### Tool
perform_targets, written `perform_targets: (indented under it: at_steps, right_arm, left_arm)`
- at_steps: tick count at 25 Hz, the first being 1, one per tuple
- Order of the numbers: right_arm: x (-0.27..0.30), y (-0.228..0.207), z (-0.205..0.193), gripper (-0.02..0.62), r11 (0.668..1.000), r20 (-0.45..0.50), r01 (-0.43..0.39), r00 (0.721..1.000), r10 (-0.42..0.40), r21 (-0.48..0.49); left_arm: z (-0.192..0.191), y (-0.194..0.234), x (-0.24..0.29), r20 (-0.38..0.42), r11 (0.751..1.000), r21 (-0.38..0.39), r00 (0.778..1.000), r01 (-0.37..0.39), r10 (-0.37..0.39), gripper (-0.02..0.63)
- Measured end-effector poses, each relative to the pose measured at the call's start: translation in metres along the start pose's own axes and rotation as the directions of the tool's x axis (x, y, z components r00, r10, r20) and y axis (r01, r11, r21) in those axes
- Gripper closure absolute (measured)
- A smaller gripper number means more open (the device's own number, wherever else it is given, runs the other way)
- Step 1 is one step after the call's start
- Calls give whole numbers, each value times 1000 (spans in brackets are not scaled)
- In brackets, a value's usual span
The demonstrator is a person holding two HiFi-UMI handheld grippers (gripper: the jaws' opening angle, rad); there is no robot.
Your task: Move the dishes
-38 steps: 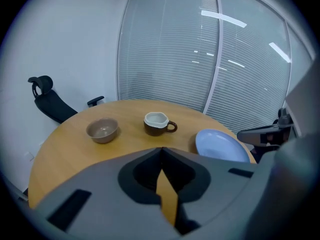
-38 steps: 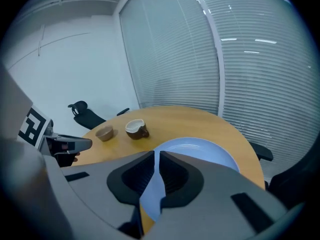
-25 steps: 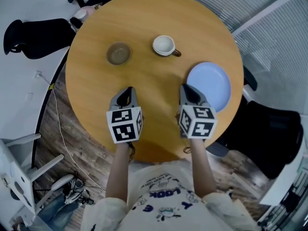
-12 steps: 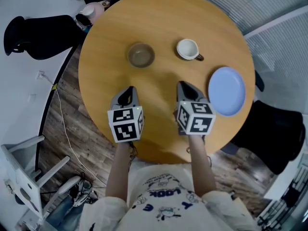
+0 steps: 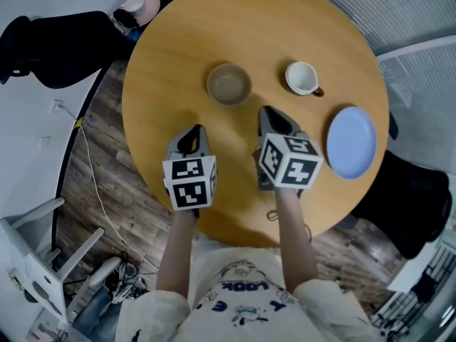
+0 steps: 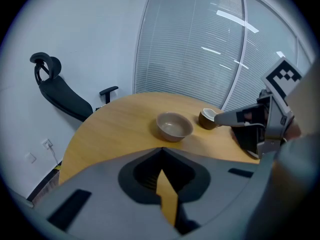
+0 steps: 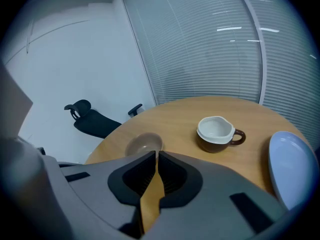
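Observation:
On a round wooden table (image 5: pixel 214 34) stand a beige bowl (image 5: pixel 229 84) (image 6: pixel 174 125) (image 7: pixel 144 144), a brown cup with a white inside (image 5: pixel 303 78) (image 7: pixel 216 133) (image 6: pixel 207 118) and a pale blue plate (image 5: pixel 351 142) (image 7: pixel 289 166). My left gripper (image 5: pixel 192 135) (image 6: pixel 161 149) is shut and empty, hovering near the table's front, short of the bowl. My right gripper (image 5: pixel 271 117) (image 7: pixel 154 156) is shut and empty too, between bowl and cup, a little nearer me than both.
A black office chair (image 6: pixel 60 94) (image 7: pixel 92 119) stands at the table's far left. A pink object (image 5: pixel 137 6) lies on a dark seat by the table's upper left edge. Cables (image 5: pixel 89 169) run over the wooden floor on the left. Window blinds (image 6: pixel 200 49) stand behind the table.
The table and dishes have slid rightwards and down in the head view as the head turned. Both grippers kept their places in the picture and stayed shut.

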State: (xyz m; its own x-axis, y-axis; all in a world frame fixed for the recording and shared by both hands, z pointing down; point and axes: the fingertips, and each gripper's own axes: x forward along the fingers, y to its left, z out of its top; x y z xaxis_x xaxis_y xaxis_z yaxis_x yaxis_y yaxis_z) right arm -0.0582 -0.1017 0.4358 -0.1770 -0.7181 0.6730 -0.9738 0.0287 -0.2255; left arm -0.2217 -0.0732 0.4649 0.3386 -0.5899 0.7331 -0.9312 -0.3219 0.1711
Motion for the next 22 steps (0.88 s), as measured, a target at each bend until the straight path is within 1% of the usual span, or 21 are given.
perform_targets:
  at_steps: [4,15,16,18,22]
  right_arm:
    - [14,6,4,578,1000,-16,-6,1000,6,12]
    - [54,9,3,575,995,-58,-19,998,24,93]
    - [57,10,3,570,996,-61,-15,998,20,91]
    - [62,9,2,527,996,-72,-3,997,9,89]
    - [71,6,1,508,993,-85,7,996,3,114]
  left_arm:
    - [4,6,6,7,1000,-18,1000,9,-9,603]
    - [7,27,29,-10,999,-45,1000,4,-4,603]
    - [6,29,31,-14,999,-49,1000,1,-2,603]
    - [6,31,33,-18,998,-57,1000,0,-1,603]
    - [7,32,37,-21,998,-57,1000,-1,0,603]
